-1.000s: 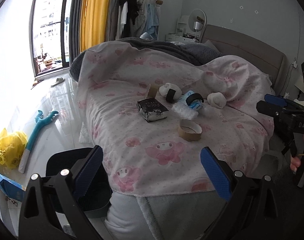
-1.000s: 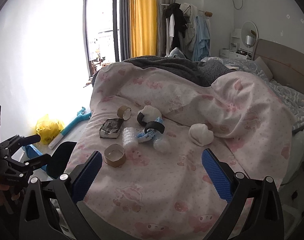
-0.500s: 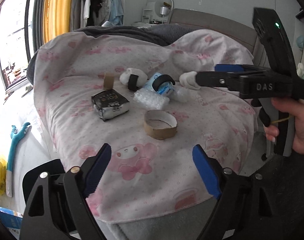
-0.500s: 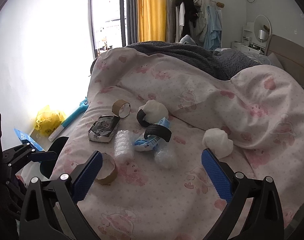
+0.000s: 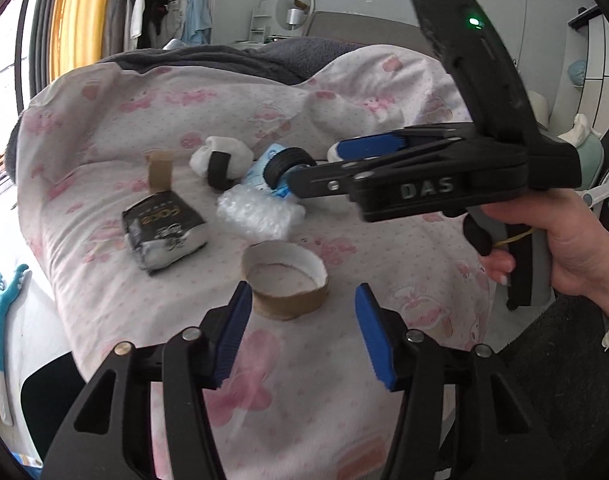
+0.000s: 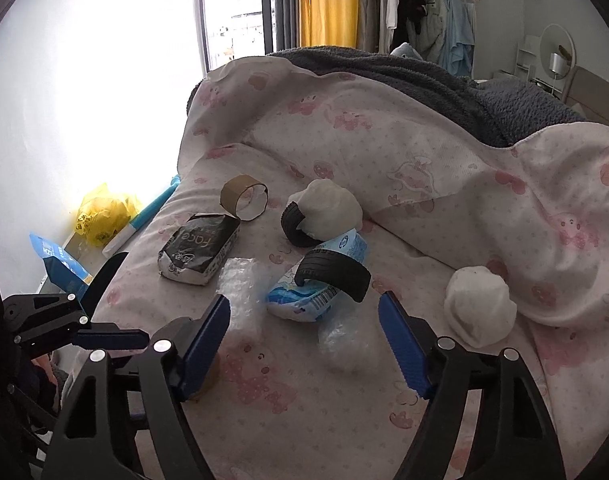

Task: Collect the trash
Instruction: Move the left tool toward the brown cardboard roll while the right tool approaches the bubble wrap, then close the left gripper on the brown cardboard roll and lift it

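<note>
Trash lies on the pink bedspread (image 5: 152, 104). My left gripper (image 5: 300, 300) is open, its fingers either side of a flat cardboard tape ring (image 5: 284, 278), just short of it. My right gripper (image 6: 304, 312) is open and hovers over a blue-and-white wrapper (image 6: 308, 296) with a black toy tyre (image 6: 332, 274) on it; it also shows in the left wrist view (image 5: 324, 160). Nearby lie a black "face" packet (image 6: 200, 250), bubble wrap (image 6: 240, 284), a second cardboard ring (image 6: 242, 196), a second tyre (image 6: 294, 224) against a white wad (image 6: 330, 208), and another white wad (image 6: 478, 304).
A grey blanket (image 6: 424, 68) covers the far side of the bed. On the floor to the left are a yellow bag (image 6: 104, 212), a blue box (image 6: 60, 264) and a teal tool (image 5: 6, 304). A black bin (image 5: 48, 384) stands by the bed edge. Clothes (image 6: 424, 8) hang at the back.
Both grippers moved forward and down toward the bed. The left closed in on the flat cardboard ring; the right came over the blue wrapper and tyre. Both stayed open.
</note>
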`<state>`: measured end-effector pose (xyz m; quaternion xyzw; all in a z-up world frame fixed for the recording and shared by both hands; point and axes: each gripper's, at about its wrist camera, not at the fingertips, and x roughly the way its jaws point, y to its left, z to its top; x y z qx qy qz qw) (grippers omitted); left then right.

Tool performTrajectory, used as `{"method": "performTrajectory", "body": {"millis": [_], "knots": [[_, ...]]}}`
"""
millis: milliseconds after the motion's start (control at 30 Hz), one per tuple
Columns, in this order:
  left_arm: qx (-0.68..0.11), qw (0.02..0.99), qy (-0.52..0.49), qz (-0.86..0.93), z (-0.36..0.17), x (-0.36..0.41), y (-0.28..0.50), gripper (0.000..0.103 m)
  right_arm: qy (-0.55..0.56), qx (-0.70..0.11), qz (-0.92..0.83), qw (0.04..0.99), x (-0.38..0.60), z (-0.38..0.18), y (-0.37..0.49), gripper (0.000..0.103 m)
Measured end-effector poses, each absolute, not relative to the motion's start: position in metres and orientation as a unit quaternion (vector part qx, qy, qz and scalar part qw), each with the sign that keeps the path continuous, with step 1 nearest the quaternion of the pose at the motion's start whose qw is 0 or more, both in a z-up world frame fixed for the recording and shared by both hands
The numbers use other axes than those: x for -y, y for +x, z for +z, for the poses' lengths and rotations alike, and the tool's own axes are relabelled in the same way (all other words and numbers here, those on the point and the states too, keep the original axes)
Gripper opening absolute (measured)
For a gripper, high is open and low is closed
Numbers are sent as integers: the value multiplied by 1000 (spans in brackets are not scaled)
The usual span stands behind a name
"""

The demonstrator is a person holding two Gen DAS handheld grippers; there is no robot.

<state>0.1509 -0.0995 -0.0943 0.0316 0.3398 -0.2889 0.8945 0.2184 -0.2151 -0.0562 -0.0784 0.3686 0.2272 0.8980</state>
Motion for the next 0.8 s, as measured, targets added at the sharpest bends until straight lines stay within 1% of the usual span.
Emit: {"method": "performTrajectory", "body": {"millis": [133, 367, 600, 667, 733, 800], "knots": [[-336, 895, 25, -291, -94, 101, 161, 57, -80, -369, 220, 899, 214, -58, 227, 76], [-339, 889, 9, -307, -94, 101, 170, 56, -64, -376, 208, 901, 213, -59, 243, 69], [-340, 881, 11, -329, -93, 108, 171, 56, -78, -393, 183, 898, 201, -65, 256, 63], [-344, 878, 11, -332, -95, 109, 172, 56, -81, -397, 173, 898, 199, -67, 259, 59], [-346, 877, 9, -333, -96, 108, 174, 52, -86, -400, 163, 898, 197, -68, 261, 54], [-347, 877, 3, -332, -96, 105, 177, 41, -91, -403, 155, 898, 196, -68, 262, 51]]}}
